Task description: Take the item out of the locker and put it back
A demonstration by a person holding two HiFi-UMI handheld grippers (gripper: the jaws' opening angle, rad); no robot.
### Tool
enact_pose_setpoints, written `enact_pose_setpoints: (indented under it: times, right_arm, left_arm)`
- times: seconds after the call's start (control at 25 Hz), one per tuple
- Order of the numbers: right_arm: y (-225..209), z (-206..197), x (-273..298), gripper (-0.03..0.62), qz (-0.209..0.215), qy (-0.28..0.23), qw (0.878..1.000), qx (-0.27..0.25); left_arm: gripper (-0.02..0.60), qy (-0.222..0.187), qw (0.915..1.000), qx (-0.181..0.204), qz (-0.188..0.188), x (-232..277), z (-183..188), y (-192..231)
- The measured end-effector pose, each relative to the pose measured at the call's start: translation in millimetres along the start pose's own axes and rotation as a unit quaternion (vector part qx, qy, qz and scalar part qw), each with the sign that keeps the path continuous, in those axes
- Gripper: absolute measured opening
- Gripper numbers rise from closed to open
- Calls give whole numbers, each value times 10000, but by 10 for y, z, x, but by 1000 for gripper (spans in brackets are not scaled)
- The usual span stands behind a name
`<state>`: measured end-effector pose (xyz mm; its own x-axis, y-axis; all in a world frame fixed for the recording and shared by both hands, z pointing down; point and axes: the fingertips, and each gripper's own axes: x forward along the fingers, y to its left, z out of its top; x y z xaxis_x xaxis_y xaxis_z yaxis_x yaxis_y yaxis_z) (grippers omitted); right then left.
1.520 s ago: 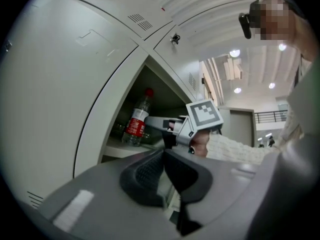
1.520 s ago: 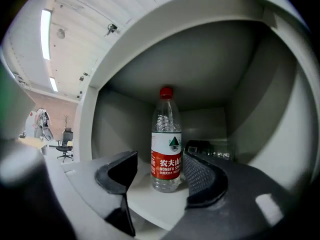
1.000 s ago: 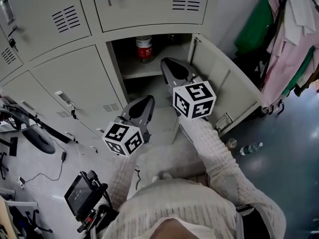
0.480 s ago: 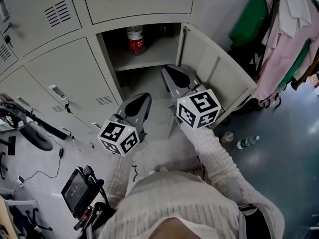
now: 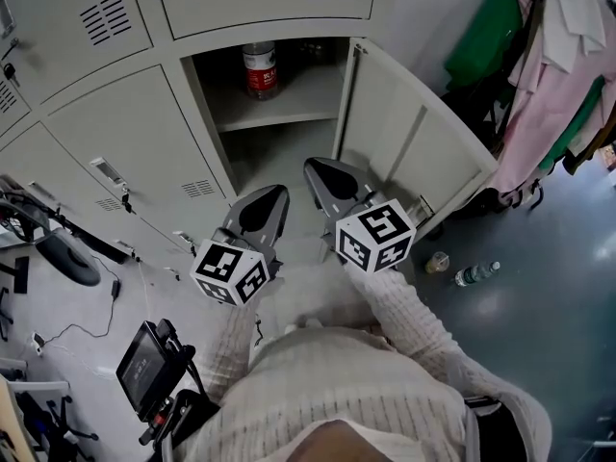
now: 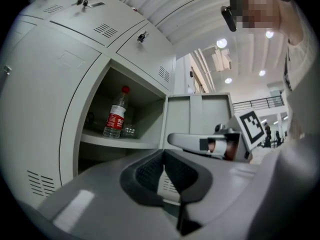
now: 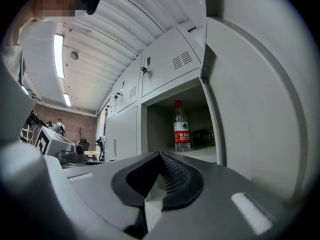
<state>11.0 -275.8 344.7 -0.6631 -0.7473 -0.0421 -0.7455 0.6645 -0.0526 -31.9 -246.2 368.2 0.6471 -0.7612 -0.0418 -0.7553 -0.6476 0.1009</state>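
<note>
The water bottle with its red label stands upright on the shelf of the open locker, well apart from both grippers, which are held side by side in front of the opening, below the shelf's level. The left gripper and the right gripper each have their jaws pressed together with nothing between them. Just beside the bottle on the same shelf sits a small thing too dim to make out, and the locker's door stands open at the right.

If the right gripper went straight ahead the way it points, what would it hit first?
Probably the front edge of the locker shelf, just below the water bottle; depth is hard to judge.
</note>
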Motion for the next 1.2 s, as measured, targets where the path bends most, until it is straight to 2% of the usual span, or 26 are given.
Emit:
enact_pose_setpoints:
  times: [0.24,0.48,1.2]
  right_arm:
    - [122,-315,-62,-2,137,278,9989,348]
    - [166,-457,-89,-2,267,454,9974,498]
    - [68,-615,-91,-2,233,623,9967,459]
  left_arm:
    - [8,117,9997,-204,-45,-21,-129,-19]
    - [8,222,9995,-211,-57,0,-153,-31]
    - [8,360,9991,-122,-174,57,-125,-5]
